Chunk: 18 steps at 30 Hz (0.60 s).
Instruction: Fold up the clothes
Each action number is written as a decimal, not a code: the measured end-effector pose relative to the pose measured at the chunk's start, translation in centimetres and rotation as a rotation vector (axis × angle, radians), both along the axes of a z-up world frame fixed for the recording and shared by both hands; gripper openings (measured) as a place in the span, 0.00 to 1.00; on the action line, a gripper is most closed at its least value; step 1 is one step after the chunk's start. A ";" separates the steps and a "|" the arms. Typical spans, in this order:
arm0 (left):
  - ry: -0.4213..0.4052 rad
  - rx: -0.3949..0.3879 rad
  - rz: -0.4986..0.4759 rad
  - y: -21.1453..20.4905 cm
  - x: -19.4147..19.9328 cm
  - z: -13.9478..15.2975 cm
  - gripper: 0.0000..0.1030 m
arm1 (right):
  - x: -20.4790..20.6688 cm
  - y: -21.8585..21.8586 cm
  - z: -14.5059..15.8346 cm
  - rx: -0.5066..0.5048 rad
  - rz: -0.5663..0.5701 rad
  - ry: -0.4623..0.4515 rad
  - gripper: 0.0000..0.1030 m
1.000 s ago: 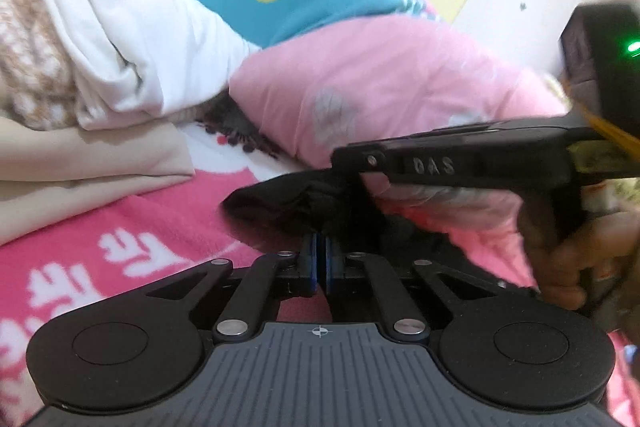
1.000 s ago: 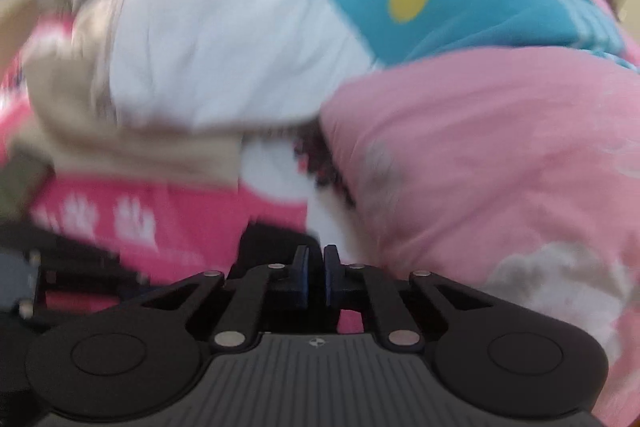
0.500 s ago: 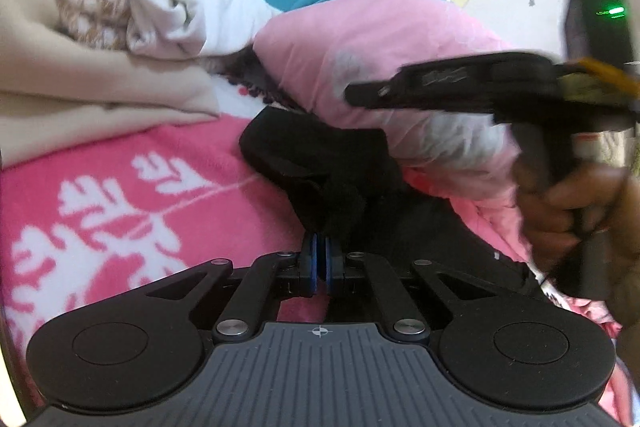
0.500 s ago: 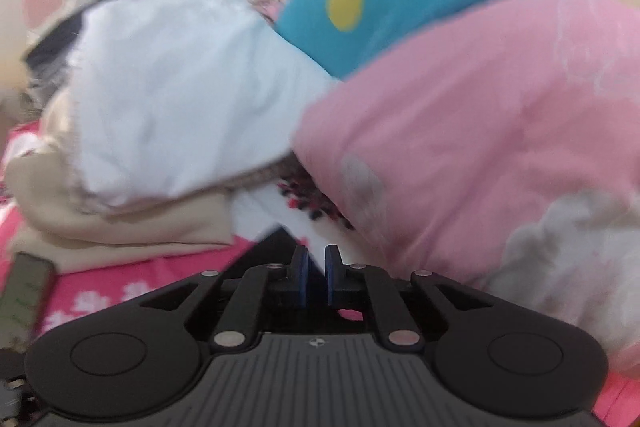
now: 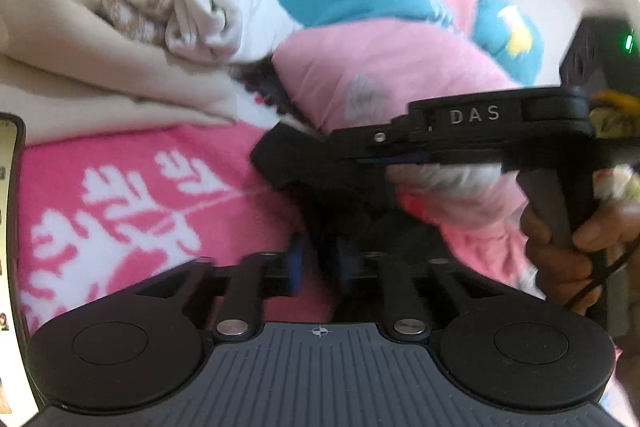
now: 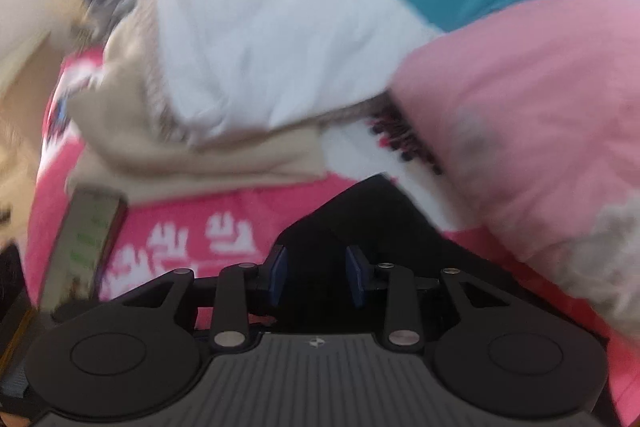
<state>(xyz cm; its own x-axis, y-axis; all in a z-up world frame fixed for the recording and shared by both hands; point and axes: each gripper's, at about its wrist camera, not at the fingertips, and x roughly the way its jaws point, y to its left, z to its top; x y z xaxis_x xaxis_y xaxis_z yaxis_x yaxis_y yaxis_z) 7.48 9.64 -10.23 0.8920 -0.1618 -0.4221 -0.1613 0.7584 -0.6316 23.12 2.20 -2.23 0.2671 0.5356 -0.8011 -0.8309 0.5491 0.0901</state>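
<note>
Black garment [image 5: 320,179]: dark, soft cloth, folded into a compact angular bundle; lies flat on the pink bed cover, its far corner near the pink pillow.

The left gripper [image 5: 318,263] is seen at the lower centre of its own view, its jaws opening, the blue pads [image 5: 295,269] set apart and blurred. The right gripper [image 6: 316,273] is seen at the lower centre of its view, its jaws likewise opening, nothing being pressed by its pads. In the left wrist view its black body is stretched level across the right side, gripped at the handle by the right hand [image 5: 576,247] at the right edge.
</note>
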 end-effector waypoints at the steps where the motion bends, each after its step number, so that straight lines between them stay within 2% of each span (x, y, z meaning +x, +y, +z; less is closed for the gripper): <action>1: -0.001 -0.001 0.009 0.1 0.0 0.2 0.56 | 0.3 -0.6 0.3 0.026 -0.030 0.011 0.33; 2: 0.000 -0.002 0.023 0.2 0.1 0.3 0.65 | 0.7 -1.2 0.6 0.051 -0.058 0.021 0.33; 4: 0.010 -0.011 0.045 0.4 0.3 0.3 0.66 | 1.2 -1.9 1.0 0.084 -0.110 0.027 0.33; 7: 0.039 -0.069 0.052 1.1 1.2 0.1 0.66 | 2.2 -1.8 1.2 0.114 -0.172 0.039 0.33; 10: 0.041 -0.106 0.059 1.8 1.4 -0.1 0.63 | 3.3 -0.5 0.9 0.114 -0.190 0.051 0.33; 16: 0.033 -0.144 0.097 2.6 0.9 -0.6 0.45 | 5.4 3.6 -1.6 -0.028 -0.204 0.022 0.34; 18: 0.026 -0.157 0.116 3.0 0.7 -0.7 0.35 | 6.4 4.3 -2.4 -0.057 -0.215 0.035 0.34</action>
